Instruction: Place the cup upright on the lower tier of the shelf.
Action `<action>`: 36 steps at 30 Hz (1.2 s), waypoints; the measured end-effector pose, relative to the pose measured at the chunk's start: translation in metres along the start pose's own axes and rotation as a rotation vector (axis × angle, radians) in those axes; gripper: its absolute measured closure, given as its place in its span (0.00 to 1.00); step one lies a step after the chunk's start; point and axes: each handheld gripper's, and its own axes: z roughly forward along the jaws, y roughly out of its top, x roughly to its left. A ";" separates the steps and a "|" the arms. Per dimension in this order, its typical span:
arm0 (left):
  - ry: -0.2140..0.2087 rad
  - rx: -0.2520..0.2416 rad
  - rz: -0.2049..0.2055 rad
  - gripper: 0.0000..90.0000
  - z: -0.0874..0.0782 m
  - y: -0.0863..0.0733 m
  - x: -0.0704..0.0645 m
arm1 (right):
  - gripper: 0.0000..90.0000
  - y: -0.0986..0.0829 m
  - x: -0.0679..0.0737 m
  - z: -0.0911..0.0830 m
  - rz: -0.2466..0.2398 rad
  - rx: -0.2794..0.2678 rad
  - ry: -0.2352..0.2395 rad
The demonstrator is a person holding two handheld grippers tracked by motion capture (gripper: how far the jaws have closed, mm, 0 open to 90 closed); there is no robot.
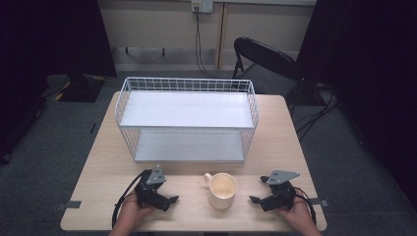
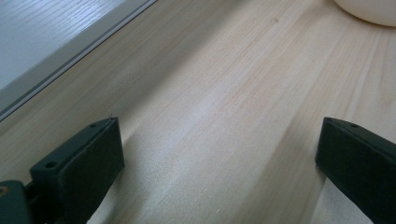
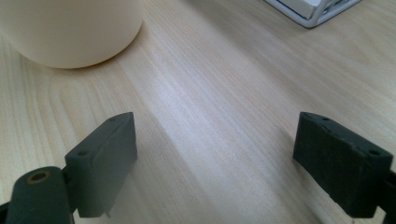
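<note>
Left claw (image 1: 173, 199) and right claw (image 1: 253, 199) both gape wide, empty, flanking the mug (image 1: 221, 191).

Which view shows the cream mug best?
The high view: the whole mug shows there, upright on the table, its handle at its upper left and its inside open to the camera. The right gripper view shows just its lower side, and the left gripper view a sliver of it.
</note>
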 end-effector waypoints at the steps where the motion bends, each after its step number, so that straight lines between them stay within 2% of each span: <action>1: 0.001 0.001 0.000 0.01 0.000 0.000 0.000 | 0.14 0.000 0.000 0.000 0.001 0.000 -0.002; 8: 0.002 0.000 -0.002 0.01 0.000 0.000 0.000 | 0.15 -0.001 0.003 -0.001 0.034 -0.001 -0.031; 11: 0.002 0.001 -0.001 0.01 0.000 0.000 0.000 | 0.19 0.001 0.003 -0.002 0.038 0.010 -0.038; 15: 0.002 0.000 -0.002 0.01 0.000 0.000 0.000 | 0.22 0.005 0.003 -0.005 0.052 0.027 -0.027; 17: 0.002 0.000 -0.002 0.01 0.000 0.000 0.000 | 0.22 0.009 0.004 -0.007 0.051 0.033 -0.023; 25: 0.005 0.000 -0.004 0.01 0.000 0.000 0.000 | 0.24 0.030 0.004 -0.022 0.063 0.000 -0.011; 32: 0.006 0.000 -0.005 0.01 0.000 0.000 0.000 | 0.25 0.044 0.005 -0.027 0.065 0.001 0.001; 36: 0.007 0.000 -0.006 0.01 0.000 0.000 0.000 | 0.27 0.059 0.007 -0.030 0.045 0.000 0.018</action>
